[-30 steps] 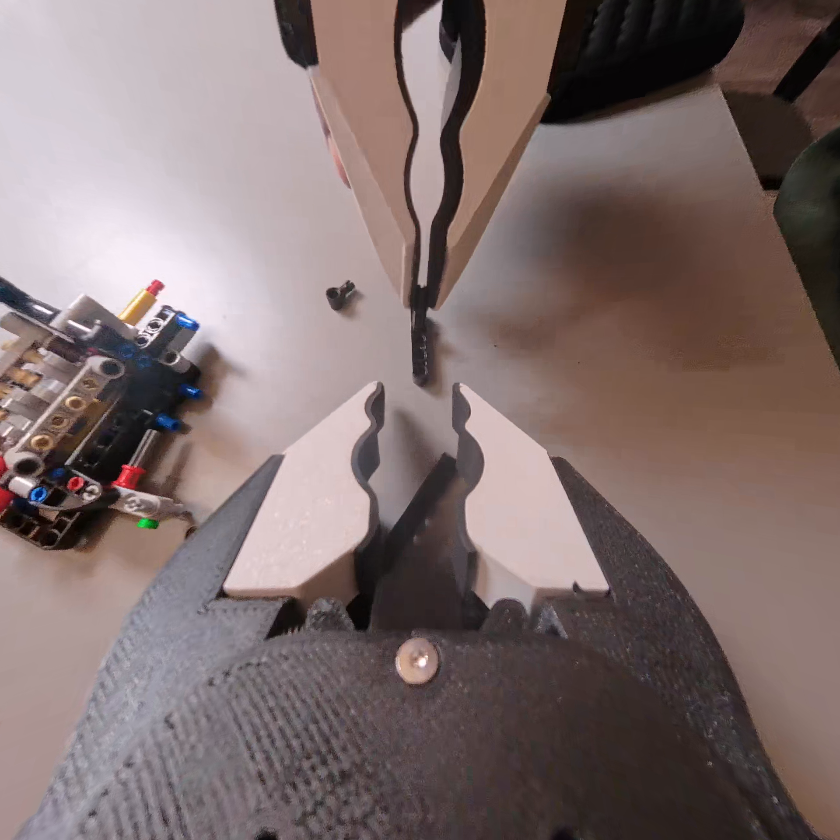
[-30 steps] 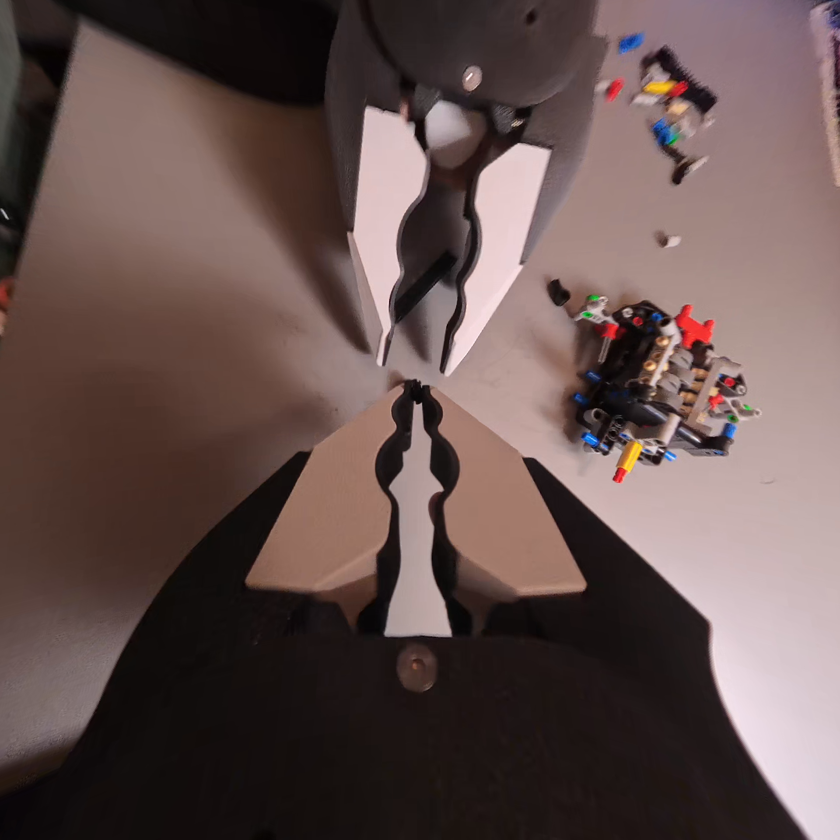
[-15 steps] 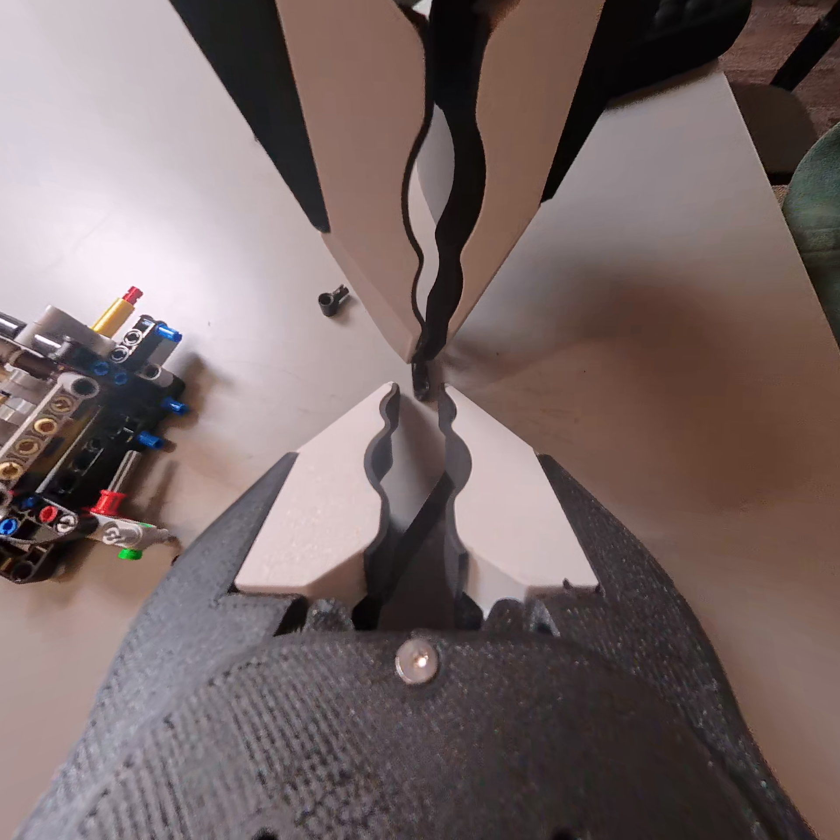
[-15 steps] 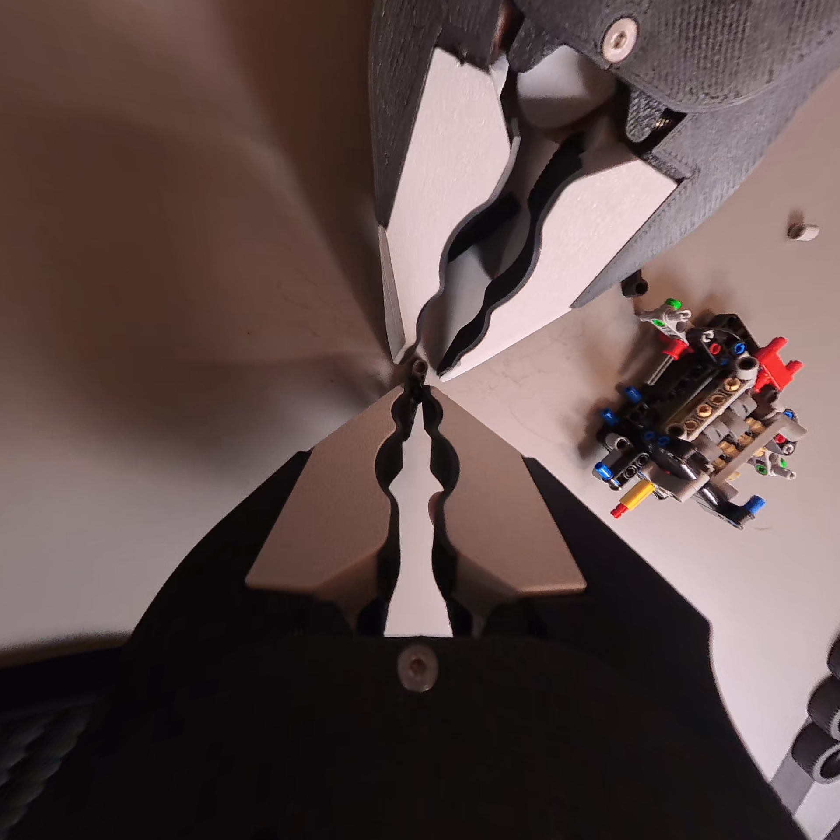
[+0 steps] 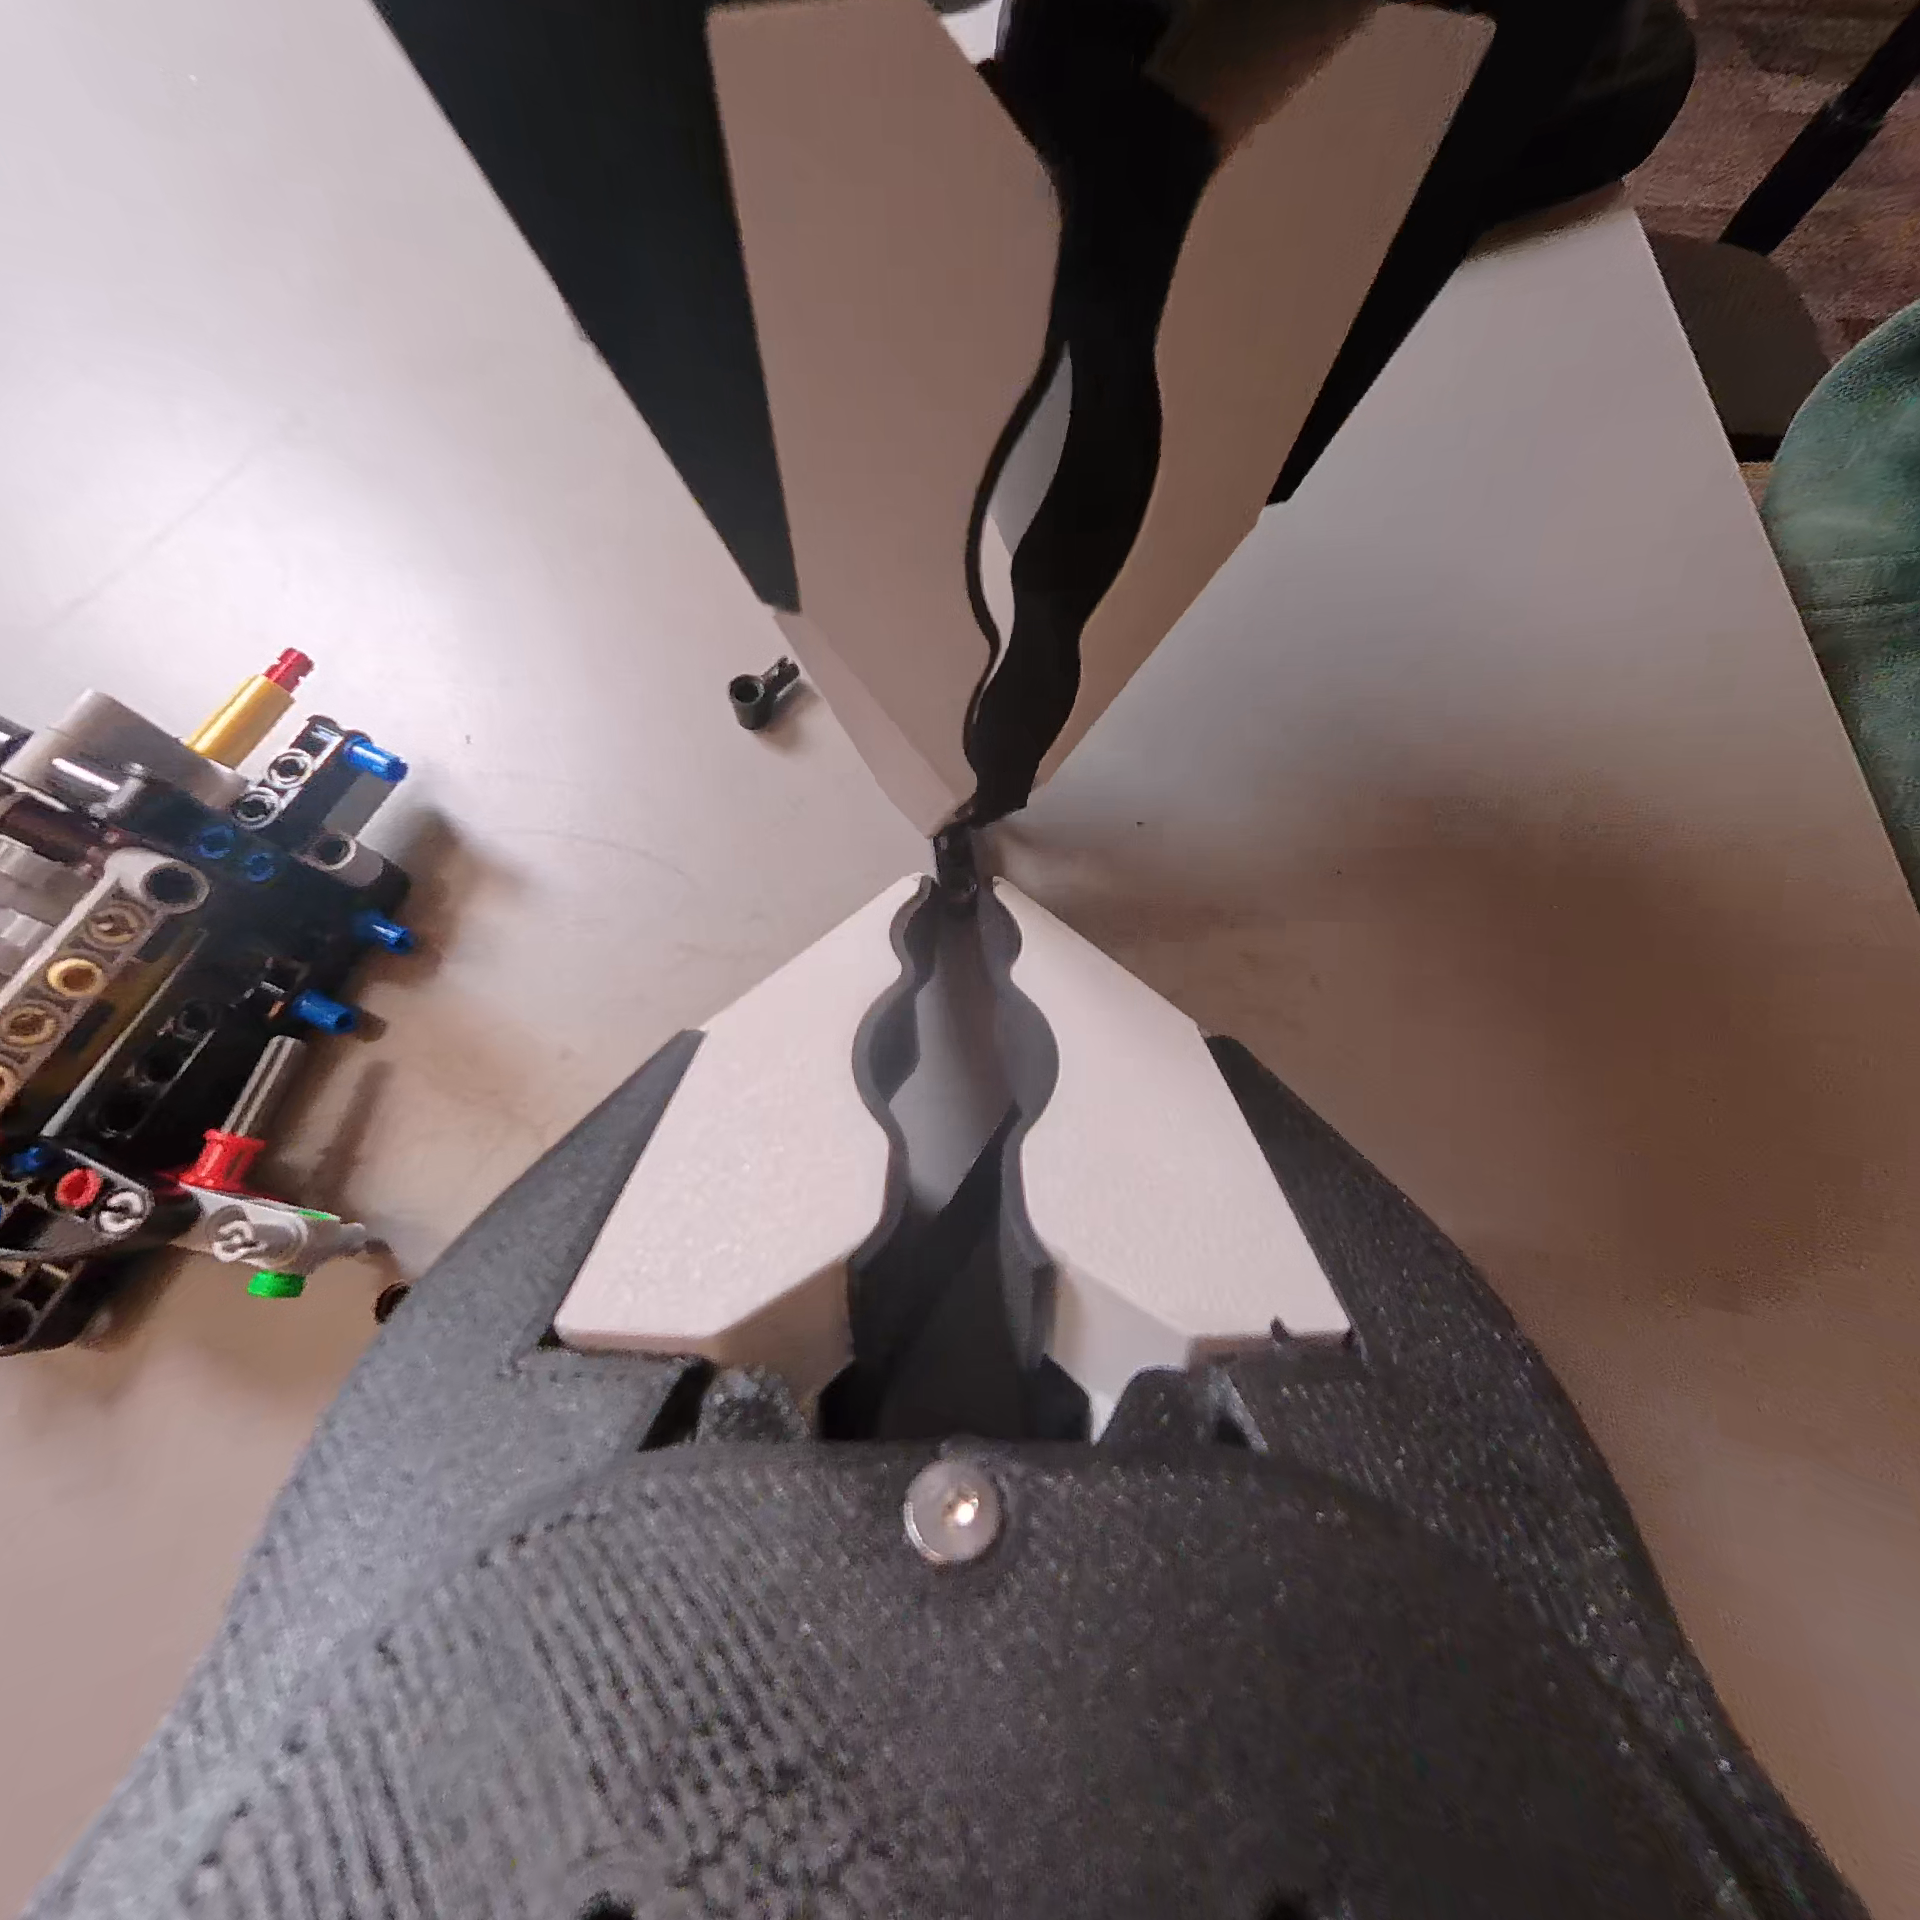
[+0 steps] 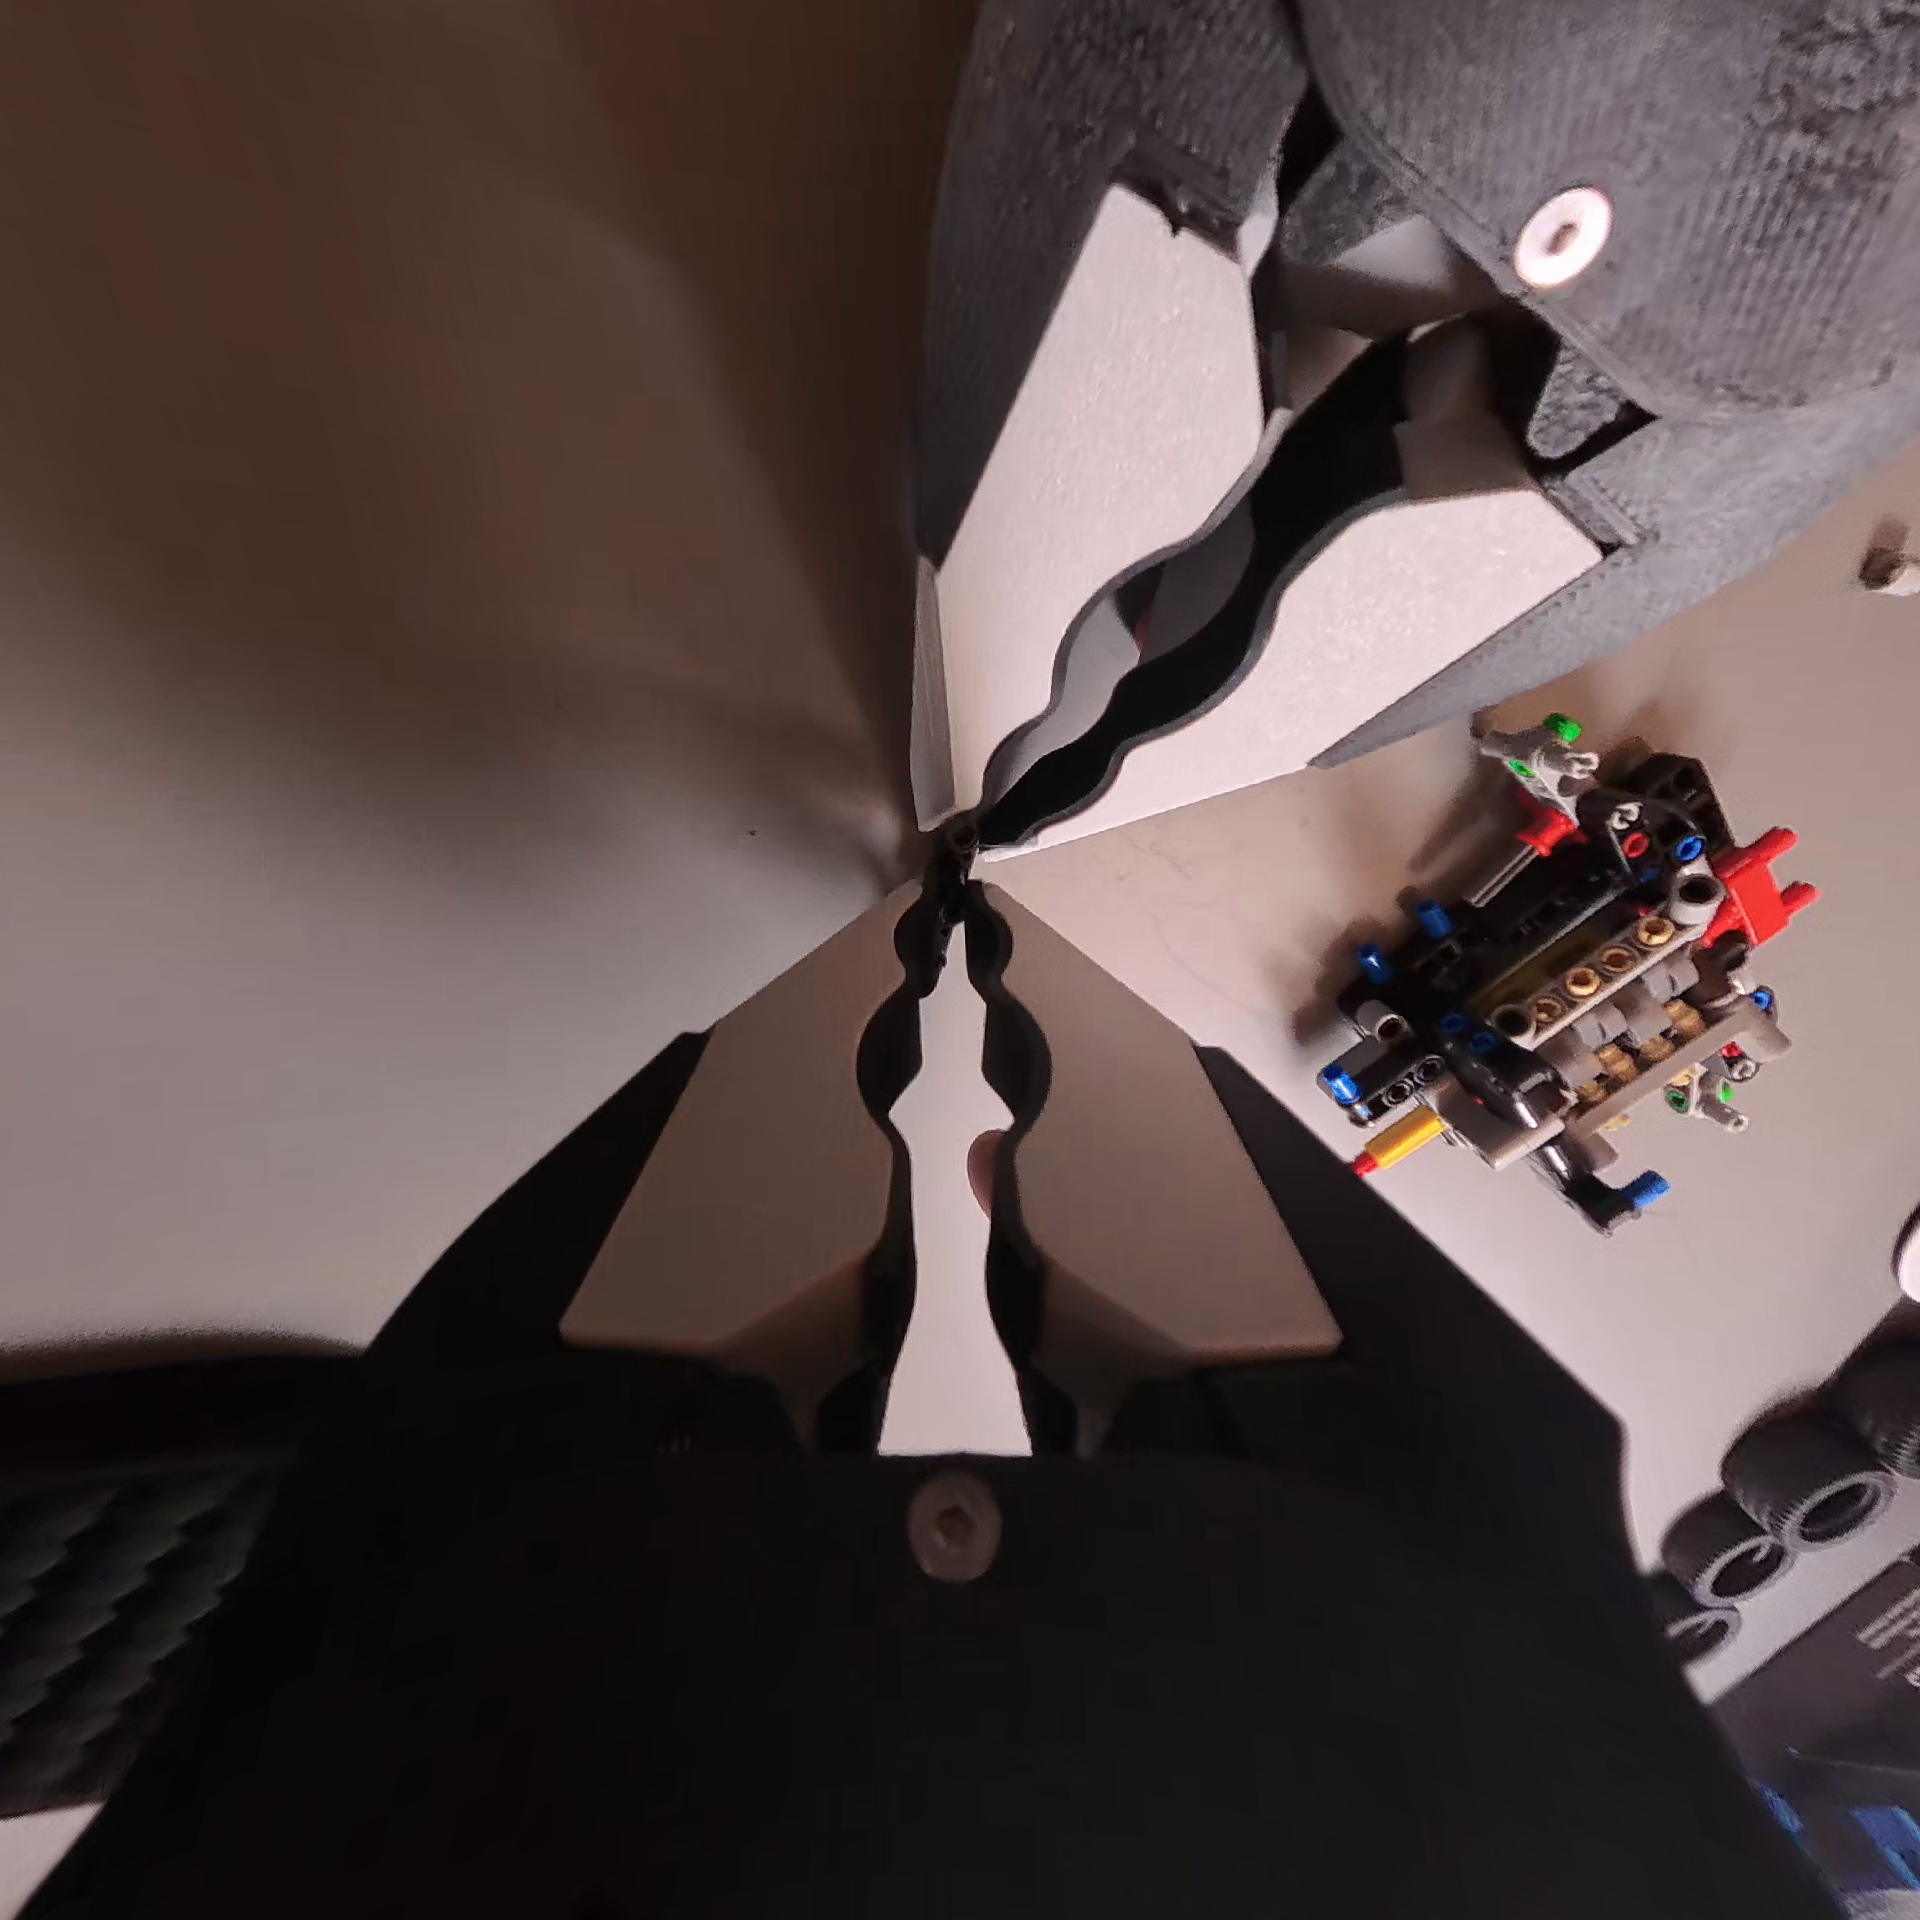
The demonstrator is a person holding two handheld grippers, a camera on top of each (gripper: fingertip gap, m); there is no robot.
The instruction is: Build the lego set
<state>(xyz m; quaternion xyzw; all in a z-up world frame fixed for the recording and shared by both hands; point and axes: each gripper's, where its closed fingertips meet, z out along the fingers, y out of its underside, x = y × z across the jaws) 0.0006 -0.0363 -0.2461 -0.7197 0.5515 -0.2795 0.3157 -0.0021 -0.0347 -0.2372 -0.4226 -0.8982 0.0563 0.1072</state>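
Observation:
A thin black lego beam point(image 5: 956, 862) is held in the air between the two gripper tips, which meet nose to nose above the table. My left gripper point(image 5: 958, 888) is shut on its near end. My right gripper point(image 5: 977, 816) comes in from the top of the left wrist view, shut on the other end. In the right wrist view the beam point(image 6: 958, 852) runs from my right gripper point(image 6: 954, 899) into my left gripper point(image 6: 961, 826). The half-built lego model point(image 5: 156, 987) lies on the table at the left; it also shows in the right wrist view point(image 6: 1558, 987).
A small black connector point(image 5: 762, 694) lies on the table beyond the model. Several black tyres point(image 6: 1787, 1496) and a dark booklet point(image 6: 1849, 1683) sit at the lower right. A small grey piece point(image 6: 1886, 566) lies farther off. The table edge and a green seat point(image 5: 1860, 520) are at the right. My two grippers' fingertips are within a few centimetres of each other.
The left gripper was open a second ago; the two grippers moved together and the left one closed on the free end of the beam held by the right gripper.

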